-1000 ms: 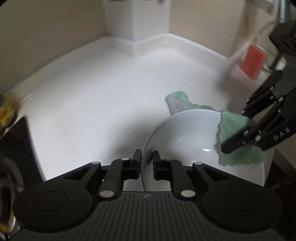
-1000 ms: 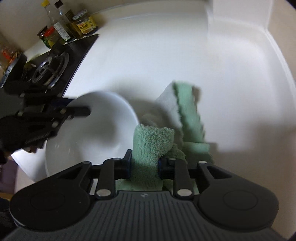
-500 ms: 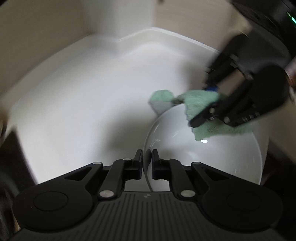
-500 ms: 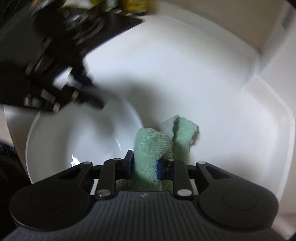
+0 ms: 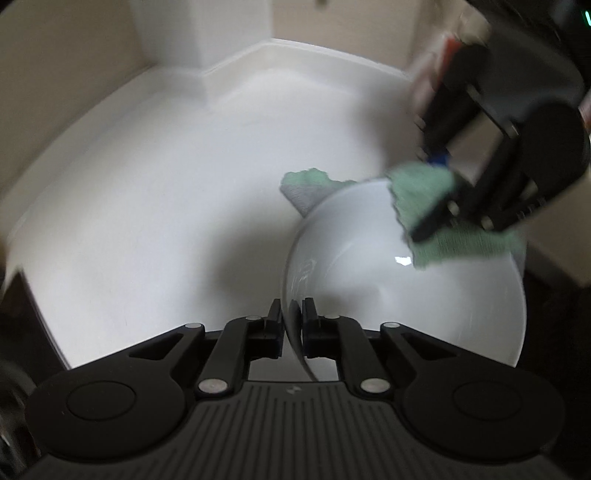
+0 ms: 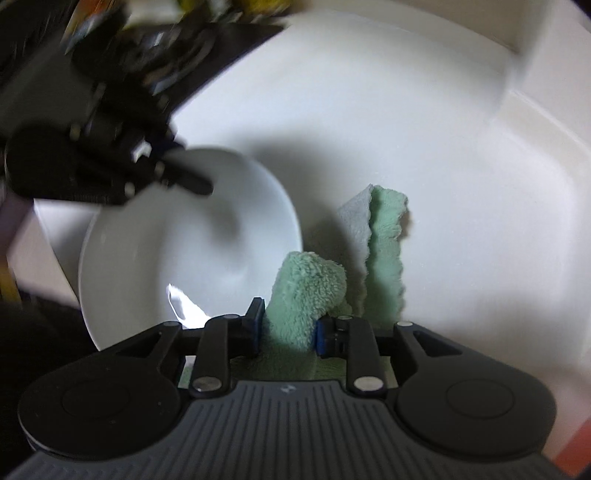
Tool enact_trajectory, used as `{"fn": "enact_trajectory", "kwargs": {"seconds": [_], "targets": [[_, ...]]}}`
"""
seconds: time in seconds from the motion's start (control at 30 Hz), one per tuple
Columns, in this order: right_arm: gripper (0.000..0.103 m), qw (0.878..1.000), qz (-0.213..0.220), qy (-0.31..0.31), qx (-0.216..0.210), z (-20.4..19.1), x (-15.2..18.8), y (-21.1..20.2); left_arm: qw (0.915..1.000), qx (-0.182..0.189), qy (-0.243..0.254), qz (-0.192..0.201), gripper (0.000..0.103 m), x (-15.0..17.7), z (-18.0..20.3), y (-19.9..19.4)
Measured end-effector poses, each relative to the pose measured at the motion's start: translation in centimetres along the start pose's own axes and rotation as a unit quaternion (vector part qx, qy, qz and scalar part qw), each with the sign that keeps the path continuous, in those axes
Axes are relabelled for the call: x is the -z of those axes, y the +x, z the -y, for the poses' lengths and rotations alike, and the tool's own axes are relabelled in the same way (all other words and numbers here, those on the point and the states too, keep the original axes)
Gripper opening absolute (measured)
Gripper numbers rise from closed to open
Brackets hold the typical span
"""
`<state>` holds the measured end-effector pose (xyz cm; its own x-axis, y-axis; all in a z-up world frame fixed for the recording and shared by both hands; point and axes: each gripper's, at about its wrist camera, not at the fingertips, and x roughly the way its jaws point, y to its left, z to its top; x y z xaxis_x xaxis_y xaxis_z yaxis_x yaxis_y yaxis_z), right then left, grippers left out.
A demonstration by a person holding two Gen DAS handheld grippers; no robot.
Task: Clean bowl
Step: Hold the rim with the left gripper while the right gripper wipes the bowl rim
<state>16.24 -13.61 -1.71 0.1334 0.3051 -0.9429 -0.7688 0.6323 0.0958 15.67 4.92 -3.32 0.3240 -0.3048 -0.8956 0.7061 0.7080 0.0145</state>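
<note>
Pinching the near rim of a white bowl (image 5: 388, 288), the left gripper (image 5: 291, 321) has its two fingers drawn almost together, the thin porcelain edge passing between the pads and tilting the bowl up off the white countertop (image 5: 166, 206); seen from the right wrist camera, the same left gripper (image 6: 184, 181) is a motion-blurred dark shape reaching over the bowl's far-left rim (image 6: 177, 251). Opposite it, the right gripper (image 6: 288, 328) is clamped on a thick fold of a green cloth (image 6: 306, 291), its blue-padded fingers (image 6: 256, 325) held apart only by the bunched terry between them. From the left wrist camera the right gripper (image 5: 439, 192) comes in from the upper right, blurred, pressing the green cloth (image 5: 424, 199) against the far inner wall of the bowl just beside the rim, with more of the fabric draped over the edge and trailing down inside. A loose end of the cloth, green on one face and grey on the other, hangs beyond the bowl on the counter side. A bright glint marks the bowl's glazed interior. Behind the left gripper, a black stovetop (image 6: 207, 48) and a blurred row of bottles (image 6: 229, 7) fill the upper left corner, and the counter runs back to a raised white backsplash (image 5: 236, 70)
</note>
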Motion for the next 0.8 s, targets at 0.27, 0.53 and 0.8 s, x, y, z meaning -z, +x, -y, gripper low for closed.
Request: {"fn": "enact_trajectory", "kwargs": {"seconds": [0.27,0.53,0.8], "targets": [[0.018,0.996,0.042,-0.071,0.040,-0.6,-4.6,0.2,1.0000,-0.001,0.007,-0.002,0.009,-0.7,0.7,0.8],[0.017,0.998,0.067,-0.006,0.017,0.7,-3.6,0.5,0.9890,-0.025,-0.145,0.019,0.013,1.5,0.3,0.6],[0.020,1.000,-0.007,-0.014,-0.019,0.3,-0.1,0.6,0.9977,0.028,-0.058,0.021,0.008,0.9,-0.7,1.0]]}}
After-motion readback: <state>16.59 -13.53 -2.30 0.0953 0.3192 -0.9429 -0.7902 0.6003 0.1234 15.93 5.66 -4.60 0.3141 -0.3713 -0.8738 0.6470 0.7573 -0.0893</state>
